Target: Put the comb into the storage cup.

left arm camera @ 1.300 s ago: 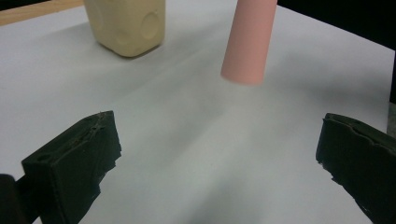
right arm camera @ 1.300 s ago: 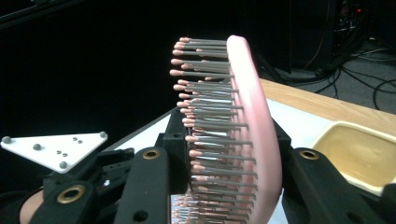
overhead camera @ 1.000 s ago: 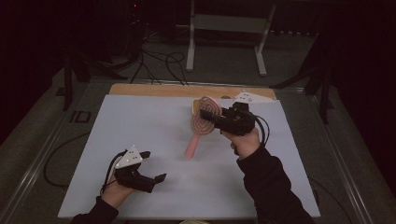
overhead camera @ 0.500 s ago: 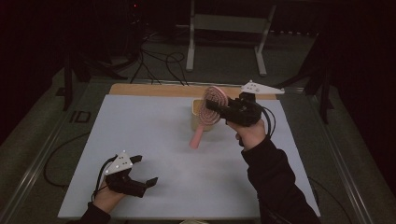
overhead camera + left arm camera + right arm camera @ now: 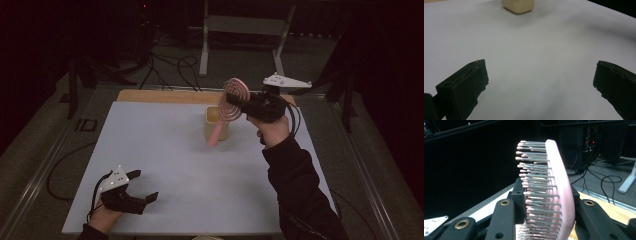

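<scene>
Since the earlier frames the pink hairbrush [image 5: 231, 102] has come up off the table and swung toward the far side, uncovering a cream container [image 5: 217, 121] that now stands behind its handle, while the left tool [image 5: 142, 187] has slid nearer to the person's edge. The hairbrush is in the air above the far middle of the table [image 5: 165, 150], its round head uppermost and its handle slanting down and toward the person, the tip hanging in front of the cream container in the high view. The right tool [image 5: 239, 103] is clamped on the head of the brush: in the right gripper view the pink back [image 5: 560, 185] curves up between the two black jaws with the grey, pink-tipped bristles pointing to the left of that view. The right hand [image 5: 272, 130] holds this tool up near the far right of the table, a dark sleeve [image 5: 295, 185] running back to the near edge. The left tool rests low near the near left corner, held by the left hand [image 5: 102, 217], its jaws wide apart with nothing between them; in the left gripper view bare white table shows between them, and the cream container [image 5: 518, 6] sits well beyond at the top. Cables [image 5: 165, 65] lie on the dark floor behind the table.
</scene>
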The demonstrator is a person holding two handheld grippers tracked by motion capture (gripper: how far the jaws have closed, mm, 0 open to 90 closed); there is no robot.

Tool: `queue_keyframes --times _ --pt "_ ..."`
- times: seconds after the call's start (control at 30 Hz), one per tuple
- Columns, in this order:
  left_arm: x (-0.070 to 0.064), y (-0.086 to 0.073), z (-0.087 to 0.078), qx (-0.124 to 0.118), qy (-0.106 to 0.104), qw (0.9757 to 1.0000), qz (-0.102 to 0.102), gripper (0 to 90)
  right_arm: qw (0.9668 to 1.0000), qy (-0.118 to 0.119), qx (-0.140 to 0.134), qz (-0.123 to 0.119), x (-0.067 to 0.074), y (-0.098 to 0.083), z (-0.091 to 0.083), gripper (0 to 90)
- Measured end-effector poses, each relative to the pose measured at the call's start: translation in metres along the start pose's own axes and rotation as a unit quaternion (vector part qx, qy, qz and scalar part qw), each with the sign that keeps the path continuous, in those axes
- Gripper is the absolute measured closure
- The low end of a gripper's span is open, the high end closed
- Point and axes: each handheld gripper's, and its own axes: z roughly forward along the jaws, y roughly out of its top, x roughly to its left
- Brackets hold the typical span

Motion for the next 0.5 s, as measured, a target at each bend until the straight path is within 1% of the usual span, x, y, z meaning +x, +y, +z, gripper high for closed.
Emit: queue_keyframes --times 0.13,0.33,0.5 --pt "0.002 -0.003 -0.003 -0.003 0.002 1.0 -0.004 0.1 1.0 -0.004 -0.007 0.002 -0.004 0.006 0.0 64.4" --pt "0.001 -0.003 -0.003 -0.007 -0.001 1.0 0.0 0.1 0.9997 -0.016 -0.02 0.002 -0.011 0.017 -0.001 64.4" --pt "0.0 -0.002 -0.004 -0.01 0.0 0.9999 0.002 0.1 0.9994 -0.025 -0.021 -0.007 -0.015 0.026 0.003 64.4"
